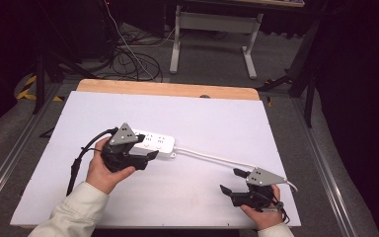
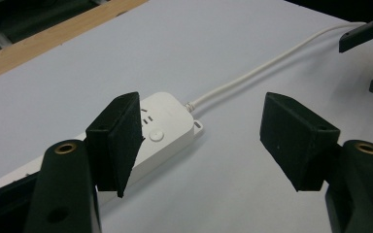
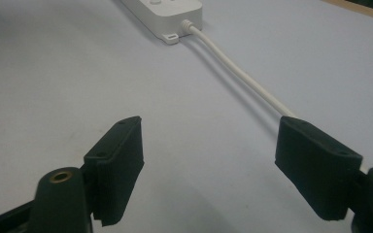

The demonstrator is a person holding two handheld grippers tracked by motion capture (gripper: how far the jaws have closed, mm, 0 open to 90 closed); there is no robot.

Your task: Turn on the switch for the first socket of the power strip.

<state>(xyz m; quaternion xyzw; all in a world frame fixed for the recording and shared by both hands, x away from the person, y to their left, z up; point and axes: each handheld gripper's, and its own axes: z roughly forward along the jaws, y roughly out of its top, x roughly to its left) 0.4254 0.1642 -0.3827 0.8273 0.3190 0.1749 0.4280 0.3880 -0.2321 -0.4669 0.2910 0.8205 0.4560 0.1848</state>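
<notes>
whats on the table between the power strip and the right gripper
In the high view, just the power strip's own white cord, running over the bare white tabletop toward the right gripper. The right gripper view shows the cord passing behind one jaw.

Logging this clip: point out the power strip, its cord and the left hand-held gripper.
power strip [image 1: 158,143]: high view, top face by the sockets.
cord [image 1: 212,157]: high view, middle of its run.
left hand-held gripper [image 2: 201,141]: left gripper view, gap midway between its open jaws.

No text, label or number is legible on anything in view.
</notes>
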